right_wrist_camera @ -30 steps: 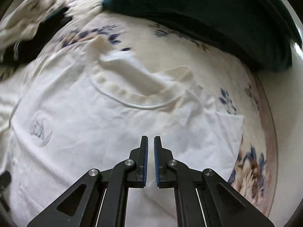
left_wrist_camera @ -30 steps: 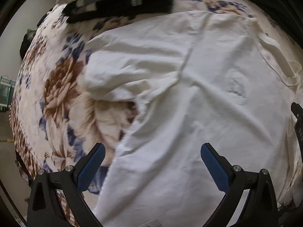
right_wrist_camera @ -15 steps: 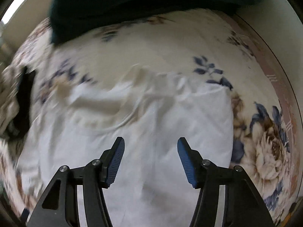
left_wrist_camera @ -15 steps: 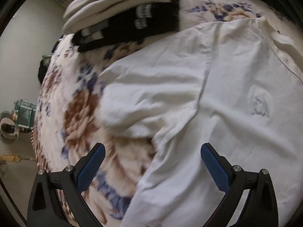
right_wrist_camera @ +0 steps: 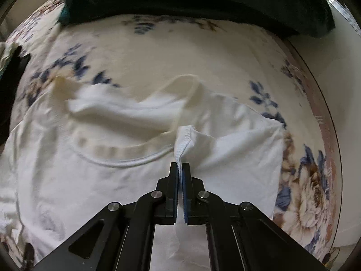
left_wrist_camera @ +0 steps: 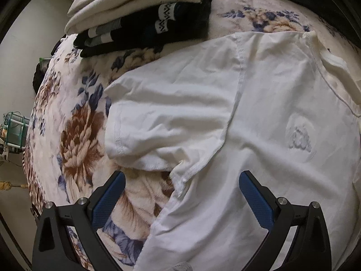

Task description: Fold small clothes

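Fingers: right gripper point(right_wrist_camera: 179, 169) pinching sleeve hem point(right_wrist_camera: 186, 135); left gripper point(left_wrist_camera: 181, 194) wide, empty.
White T-shirt point(left_wrist_camera: 259, 117): light, limp — take hems, beside pads.

A floral blanket point(left_wrist_camera: 74, 135) with brown and blue blooms covers the bed. At eleven o'clock in the left wrist view lies a stack of folded clothes point(left_wrist_camera: 140, 20); at twelve o'clock in the right, a dark green pillow point(right_wrist_camera: 203, 0).
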Demonstrator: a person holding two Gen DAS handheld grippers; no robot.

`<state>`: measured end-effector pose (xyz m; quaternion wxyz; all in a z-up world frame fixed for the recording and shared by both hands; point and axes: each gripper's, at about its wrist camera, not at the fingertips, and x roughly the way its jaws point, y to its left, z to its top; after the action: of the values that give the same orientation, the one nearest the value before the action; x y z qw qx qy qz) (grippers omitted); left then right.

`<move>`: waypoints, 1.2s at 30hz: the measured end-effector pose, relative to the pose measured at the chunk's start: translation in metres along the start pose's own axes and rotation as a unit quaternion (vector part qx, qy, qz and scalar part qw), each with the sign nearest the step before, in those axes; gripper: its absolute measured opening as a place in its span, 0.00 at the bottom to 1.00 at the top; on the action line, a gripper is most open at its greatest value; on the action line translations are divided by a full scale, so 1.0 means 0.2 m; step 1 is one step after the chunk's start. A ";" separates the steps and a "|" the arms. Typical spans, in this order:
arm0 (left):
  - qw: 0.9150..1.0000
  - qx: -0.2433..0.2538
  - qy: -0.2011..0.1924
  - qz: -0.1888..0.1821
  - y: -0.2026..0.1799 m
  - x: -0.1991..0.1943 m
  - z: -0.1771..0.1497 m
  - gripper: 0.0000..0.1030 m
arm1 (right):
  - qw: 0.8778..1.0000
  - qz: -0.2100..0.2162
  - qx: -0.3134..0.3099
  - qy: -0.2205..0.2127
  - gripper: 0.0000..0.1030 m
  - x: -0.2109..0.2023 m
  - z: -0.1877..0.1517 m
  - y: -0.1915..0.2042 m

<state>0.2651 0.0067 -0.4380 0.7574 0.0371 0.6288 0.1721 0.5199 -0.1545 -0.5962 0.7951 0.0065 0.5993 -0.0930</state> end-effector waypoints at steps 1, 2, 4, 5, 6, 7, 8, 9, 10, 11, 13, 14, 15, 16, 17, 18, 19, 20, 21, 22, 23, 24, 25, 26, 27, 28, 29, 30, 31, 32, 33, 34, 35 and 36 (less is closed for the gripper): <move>1.000 -0.001 0.001 0.001 0.05 -0.01 -0.05 1.00 | 1.000 0.004 -0.006 0.003 0.03 0.00 -0.02 0.03; 1.000 -0.004 0.002 0.000 0.08 0.02 -0.05 1.00 | 1.000 0.006 -0.011 0.006 0.03 0.00 -0.02 0.07; 1.000 -0.007 0.004 -0.002 0.15 0.04 -0.08 1.00 | 0.999 0.011 -0.031 0.018 0.04 0.02 -0.02 0.14; 1.000 -0.010 0.005 -0.007 0.17 0.05 -0.03 1.00 | 0.999 0.014 -0.041 0.034 0.06 0.04 -0.02 0.18; 1.000 -0.016 0.004 -0.017 0.19 0.05 -0.02 1.00 | 0.998 0.020 -0.038 0.046 0.07 0.06 -0.02 0.18; 0.999 -0.022 0.002 -0.026 0.18 0.04 -0.01 1.00 | 0.997 0.043 -0.023 0.052 0.09 0.04 -0.02 0.15; 0.999 -0.030 0.002 -0.034 0.09 0.01 0.03 1.00 | 0.995 0.082 -0.002 0.054 0.21 0.01 -0.02 0.10; 0.998 -0.044 0.004 -0.046 0.14 0.00 0.01 1.00 | 0.991 0.124 0.025 0.052 0.40 -0.03 -0.02 0.03; 0.997 -0.056 0.007 -0.054 0.12 0.03 0.06 1.00 | 0.980 0.181 0.064 0.044 0.48 -0.10 -0.04 -0.06; 0.996 -0.072 0.011 -0.059 0.17 0.04 0.06 1.00 | 0.974 0.208 0.086 0.038 0.58 -0.13 -0.05 -0.13; 0.992 -0.103 0.017 -0.068 0.32 0.10 0.09 1.00 | 0.962 0.237 0.131 0.029 0.59 -0.22 -0.11 -0.27; 0.990 -0.118 0.022 -0.072 0.39 0.14 0.11 1.00 | 0.959 0.241 0.146 0.033 0.59 -0.24 -0.15 -0.32; 0.988 -0.131 0.027 -0.075 0.45 0.18 0.12 1.00 | 0.956 0.246 0.158 0.040 0.60 -0.24 -0.18 -0.36; 0.984 -0.152 0.034 -0.088 0.51 0.20 0.11 1.00 | 0.954 0.248 0.160 0.055 0.60 -0.21 -0.21 -0.38; 0.979 -0.171 0.043 -0.107 0.56 0.23 0.10 1.00 | 0.956 0.241 0.152 0.073 0.60 -0.16 -0.22 -0.37; 0.973 -0.189 0.052 -0.120 0.61 0.26 0.09 1.00 | 0.959 0.229 0.141 0.093 0.60 -0.09 -0.26 -0.36; 0.967 -0.212 0.063 -0.129 0.66 0.29 0.07 1.00 | 0.957 0.226 0.126 0.129 0.60 0.00 -0.31 -0.32; 0.959 -0.233 0.070 -0.144 0.70 0.32 0.05 1.00 | 0.951 0.237 0.121 0.157 0.60 0.08 -0.32 -0.31; 0.952 -0.249 0.072 -0.161 0.73 0.34 0.03 1.00 | 0.941 0.255 0.124 0.183 0.60 0.13 -0.36 -0.29; 0.947 -0.264 0.069 -0.171 0.75 0.35 0.02 1.00 | 0.937 0.271 0.132 0.179 0.62 0.12 -0.37 -0.28; 0.941 -0.278 0.066 -0.182 0.77 0.37 0.02 1.00 | 0.934 0.284 0.135 0.168 0.63 0.10 -0.38 -0.28; 0.935 -0.289 0.066 -0.196 0.77 0.38 0.02 1.00 | 0.933 0.296 0.136 0.156 0.63 0.07 -0.37 -0.28; 0.923 -0.310 0.069 -0.217 0.78 0.40 0.02 1.00 | 0.934 0.296 0.142 0.143 0.63 0.04 -0.37 -0.29; 0.914 -0.325 0.070 -0.233 0.78 0.42 0.03 1.00 | 0.936 0.291 0.150 0.131 0.63 0.00 -0.37 -0.30; 0.900 -0.346 0.068 -0.256 0.78 0.43 0.03 1.00 | 0.938 0.287 0.156 0.120 0.63 -0.03 -0.37 -0.31; 0.888 -0.364 0.060 -0.274 0.77 0.44 0.04 1.00 | 0.940 0.280 0.158 0.111 0.63 -0.06 -0.36 -0.32; 0.883 -0.372 0.054 -0.281 0.75 0.45 0.06 1.00 | 0.946 0.265 0.159 0.102 0.63 -0.08 -0.37 -0.33; 0.880 -0.376 0.048 -0.286 0.72 0.45 0.08 1.00 | 0.950 0.251 0.159 0.094 0.63 -0.10 -0.35 -0.34; 0.881 -0.374 0.041 -0.288 0.68 0.45 0.11 1.00 | 0.956 0.235 0.156 0.085 0.63 -0.13 -0.35 -0.34; 0.886 -0.367 0.038 -0.281 0.64 0.46 0.14 0.96 | 0.959 0.224 0.155 0.083 0.63 -0.13 -0.32 -0.34; 0.888 -0.363 0.034 -0.278 0.64 0.47 0.17 0.84 | 0.961 0.214 0.153 0.081 0.63 -0.15 -0.33 -0.35; 0.892 -0.356 0.023 -0.276 0.61 0.46 0.20 0.74 | 0.963 0.207 0.153 0.079 0.63 -0.16 -0.33 -0.37; 0.898 -0.347 0.014 -0.269 0.60 0.48 0.24 0.40 | 0.964 0.204 0.154 0.080 0.63 -0.17 -0.34 -0.38; 0.904 -0.333 0.006 -0.266 0.58 0.46 0.27 0.03 | 0.964 0.200 0.154 0.082 0.63 -0.18 -0.34 -0.40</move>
<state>0.3066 0.1525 -0.4810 0.7395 -0.3873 0.5256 0.1636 0.4327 -0.2202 -0.5736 0.7353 0.2562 0.6270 -0.0225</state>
